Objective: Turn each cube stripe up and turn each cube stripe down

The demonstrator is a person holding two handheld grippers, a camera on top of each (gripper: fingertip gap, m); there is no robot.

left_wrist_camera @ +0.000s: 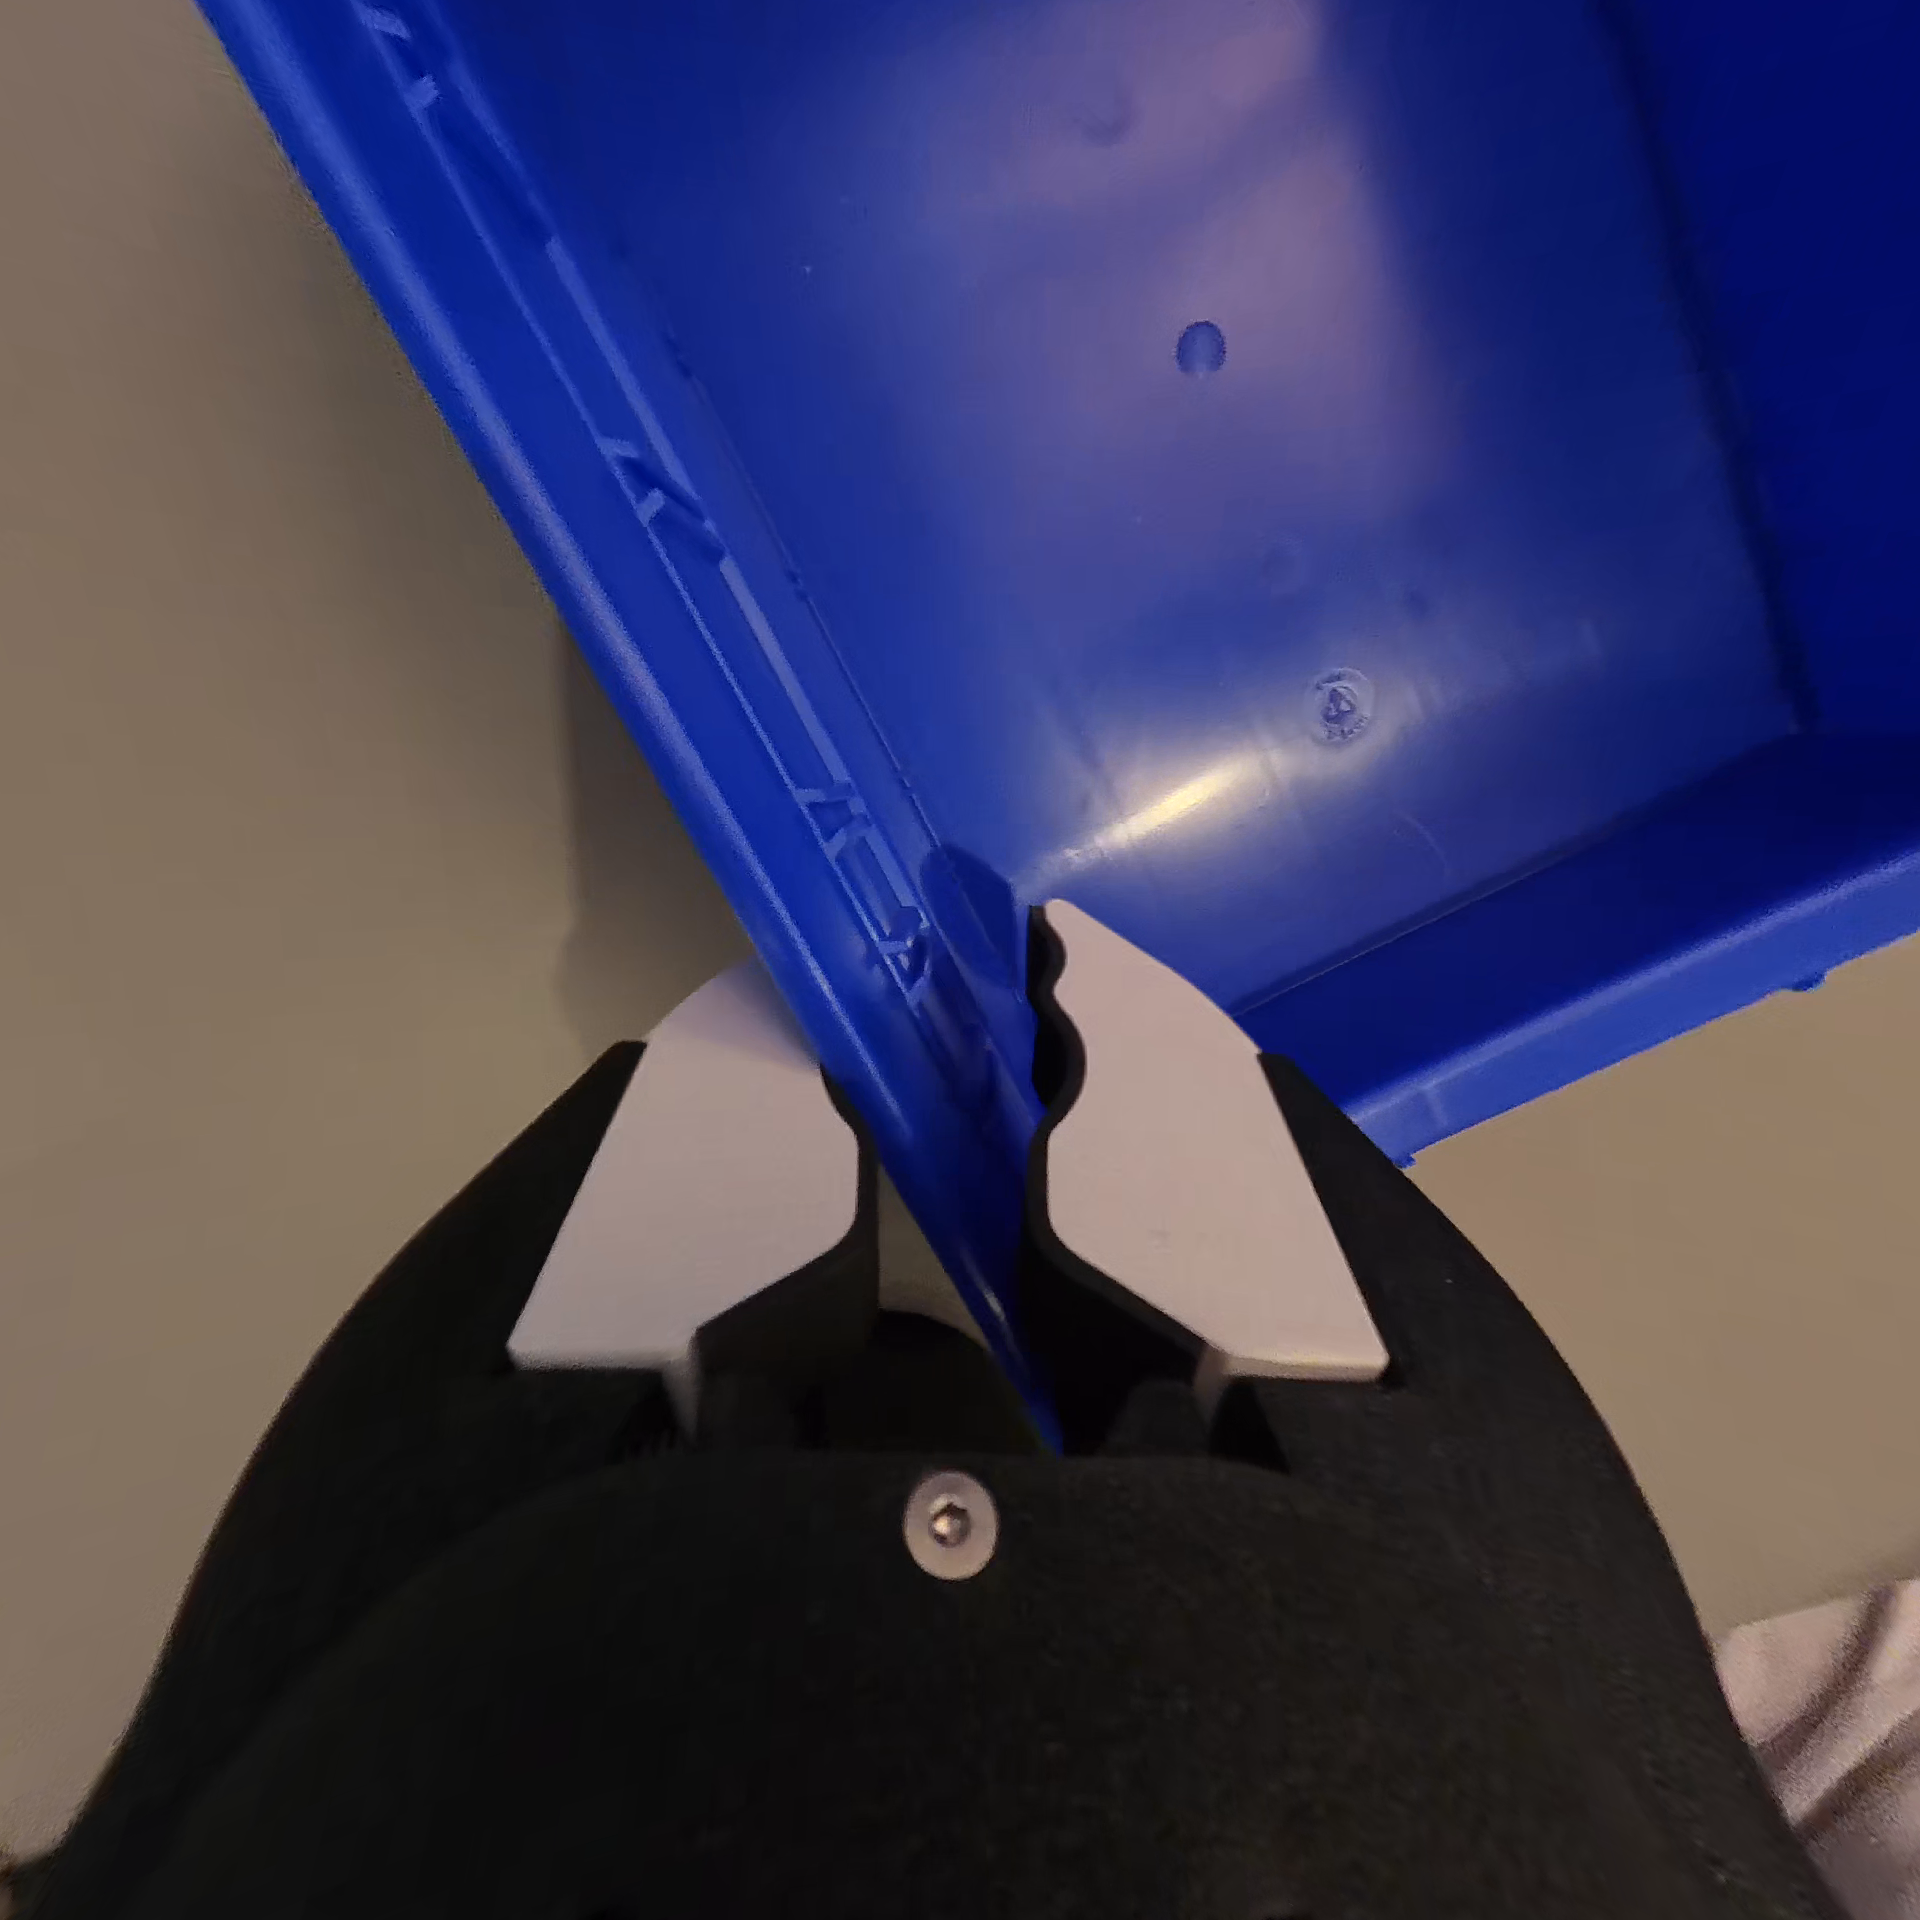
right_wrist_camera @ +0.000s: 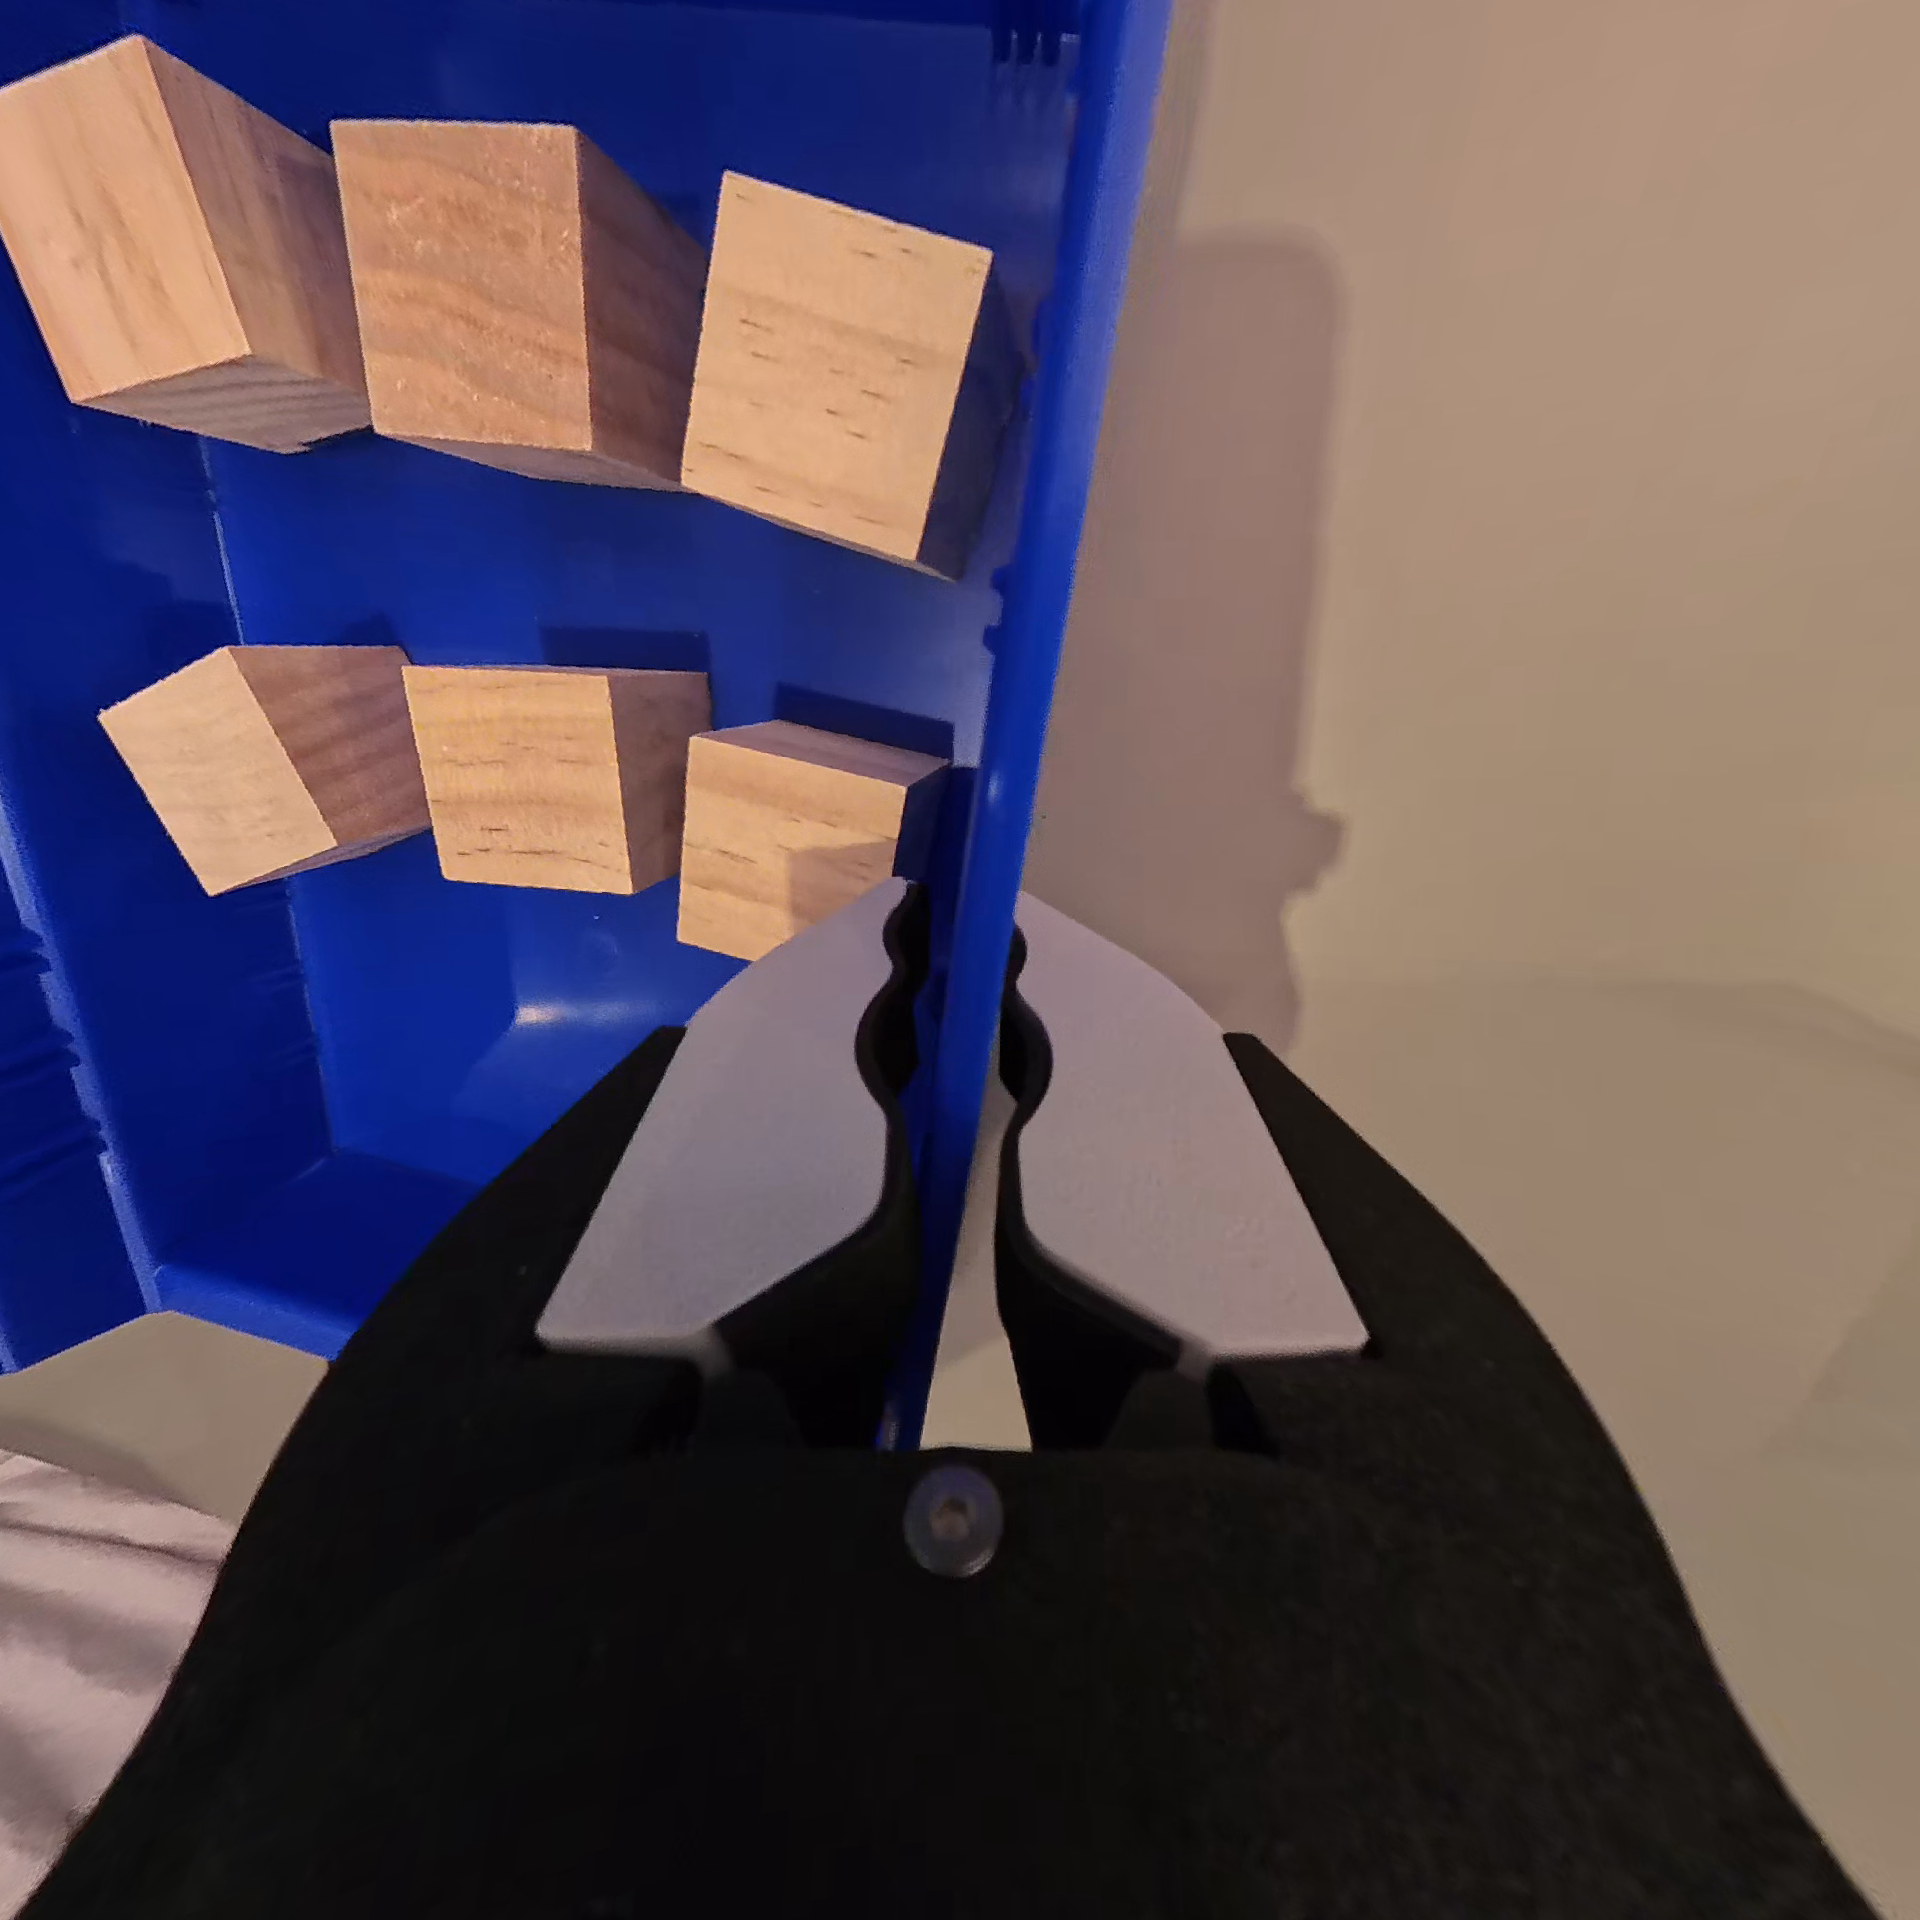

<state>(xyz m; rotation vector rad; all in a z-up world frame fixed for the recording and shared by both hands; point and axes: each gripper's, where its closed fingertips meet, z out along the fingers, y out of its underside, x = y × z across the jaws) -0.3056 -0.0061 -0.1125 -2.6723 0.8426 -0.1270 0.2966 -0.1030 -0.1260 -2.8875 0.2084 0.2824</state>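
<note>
A blue plastic bin (left_wrist_camera: 1143, 468) fills the left wrist view, and the part of its inside shown there holds nothing. My left gripper (left_wrist_camera: 914, 956) is shut on the bin's left wall near a corner. In the right wrist view the bin (right_wrist_camera: 1049, 520) holds several plain wooden cubes in two rows, such as one in the far row (right_wrist_camera: 831, 364) and one in the near row (right_wrist_camera: 779, 831). No stripe shows on any visible face. My right gripper (right_wrist_camera: 961, 914) is shut on the bin's right wall, beside the nearest cube.
The bin is over a beige surface (left_wrist_camera: 260, 727), which also shows in the right wrist view (right_wrist_camera: 1558, 623). Grey cloth lies at the near edge in both the left (left_wrist_camera: 1849, 1683) and right (right_wrist_camera: 83, 1610) wrist views.
</note>
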